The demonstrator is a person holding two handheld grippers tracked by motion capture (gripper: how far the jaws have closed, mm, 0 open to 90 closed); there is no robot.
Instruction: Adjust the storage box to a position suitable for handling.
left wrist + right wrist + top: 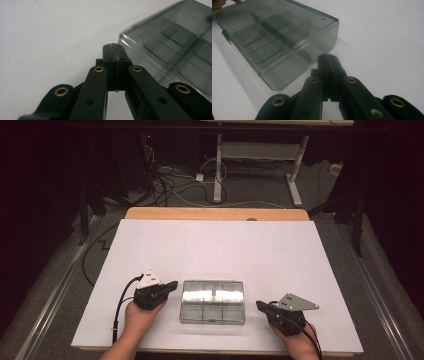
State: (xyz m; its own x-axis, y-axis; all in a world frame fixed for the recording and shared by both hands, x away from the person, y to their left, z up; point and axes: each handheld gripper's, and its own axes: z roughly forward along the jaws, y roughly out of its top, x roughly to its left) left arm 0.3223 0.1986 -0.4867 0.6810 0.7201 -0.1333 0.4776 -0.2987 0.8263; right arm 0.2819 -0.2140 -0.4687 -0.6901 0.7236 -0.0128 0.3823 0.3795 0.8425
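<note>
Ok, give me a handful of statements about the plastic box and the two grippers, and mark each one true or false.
1. The clear compartment box lies between the left gripper and the right gripper. True.
2. The left gripper's jaws stand wide open. False: they are shut, with nothing between them.
3. The box's lid is closed. True.
4. The right gripper holds the box by a corner. False: it is shut on nothing and sits apart from the box.
5. The box rests on a white sheet that covers the table. True.
6. The box's compartments are full of screws. False: they look empty.
</note>
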